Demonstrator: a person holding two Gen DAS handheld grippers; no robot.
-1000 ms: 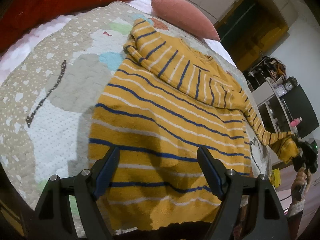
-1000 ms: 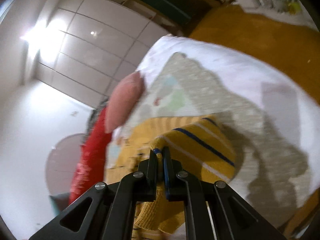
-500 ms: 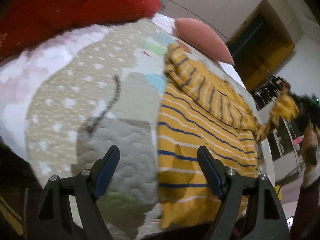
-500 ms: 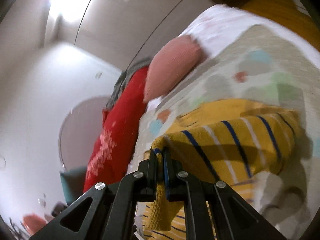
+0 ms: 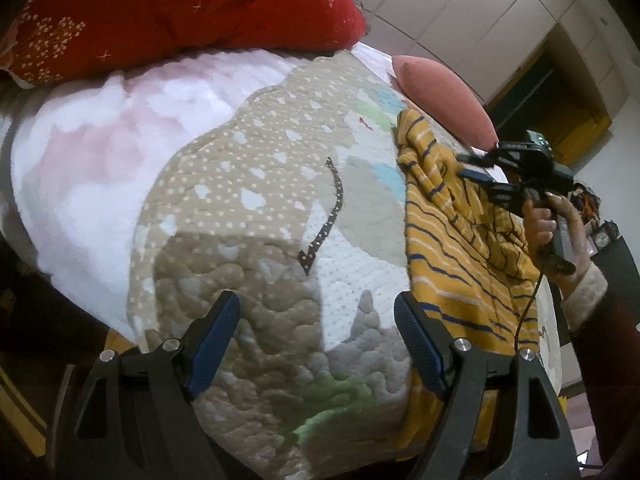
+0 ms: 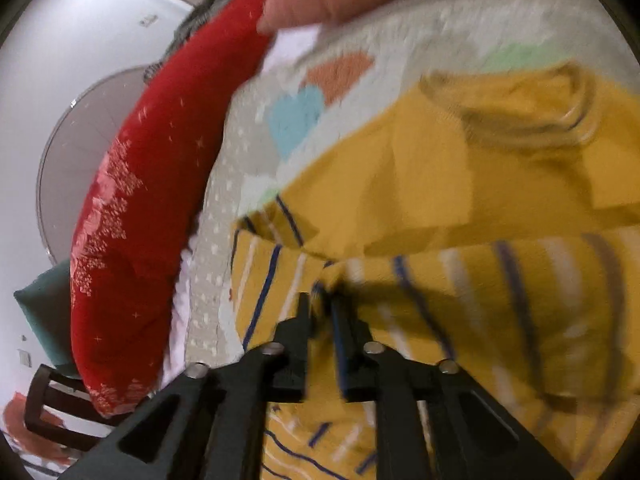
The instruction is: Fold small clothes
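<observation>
A yellow striped sweater point(image 5: 452, 240) lies on a quilted bedspread point(image 5: 248, 200) on the right side of the bed, its body spread flat and one sleeve folded across the chest.

The left claw point(image 5: 318, 332) hangs above the near edge of the bedspread with its blue-padded fingers point(image 5: 212, 340) wide apart and nothing between them; only the right finger overlaps the sweater's near left edge in this view. From here the right claw point(image 5: 478, 184) shows at the far right, held in the person's right hand point(image 5: 556, 228), low over the sweater's upper part. Its fingers look a little apart in this view, and whether cloth sits between them cannot be told from this side.

The right wrist view fills that in, though it is blurred. There the right claw point(image 6: 320, 300) has its fingers nearly together with a narrow gap, and a bunch of striped sleeve point(image 6: 460, 300) sits right at the tips; whether the sleeve is pinched or merely lies in front of them cannot be told. This view also shows the sweater's neckline point(image 6: 516, 96) at the far right, which the left view hides.

A red cushion point(image 5: 168, 12) lies along the far left of the bed and a pink pillow point(image 5: 440, 100) sits at the far end, just beyond the sweater. The right wrist view adds a dark wooden chair point(image 6: 56, 408) at the lower left, beside the bed.
</observation>
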